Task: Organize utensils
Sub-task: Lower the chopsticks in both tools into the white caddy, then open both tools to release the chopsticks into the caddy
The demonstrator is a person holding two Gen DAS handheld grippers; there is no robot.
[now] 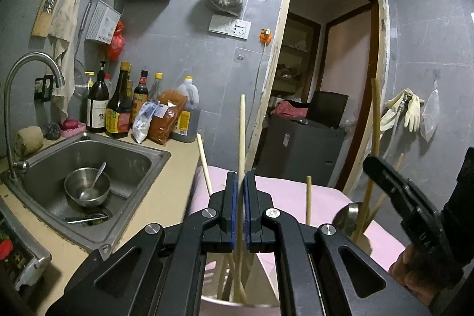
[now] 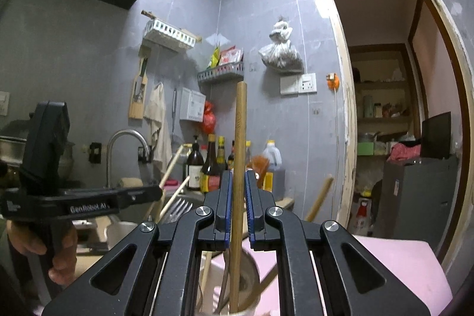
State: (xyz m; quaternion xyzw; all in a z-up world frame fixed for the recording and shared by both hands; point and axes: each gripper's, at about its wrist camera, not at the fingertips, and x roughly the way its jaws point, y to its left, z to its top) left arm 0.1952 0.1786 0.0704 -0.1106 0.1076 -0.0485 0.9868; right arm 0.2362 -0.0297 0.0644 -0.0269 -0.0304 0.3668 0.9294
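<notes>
Fingers of my left gripper [image 1: 240,208] clamp a pale chopstick [image 1: 242,135]; my right gripper [image 2: 237,211] loosely brackets a brown chopstick [image 2: 239,144], pads apart.

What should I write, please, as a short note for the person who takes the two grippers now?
Left gripper: jaws nearly closed around a pale chopstick that stands upright; the pads seem to touch it, but a firm grip is not certain.
Right gripper: jaws a little apart on both sides of a brown chopstick, also upright; not clamped.
Both sticks reach down into cups below the grippers, on the pink surface; other sticks and a fork stand nearby.
Done: several utensils already stand in holders.
Left: settle these two sticks; a bowl with a spoon remains in the sink.
</notes>
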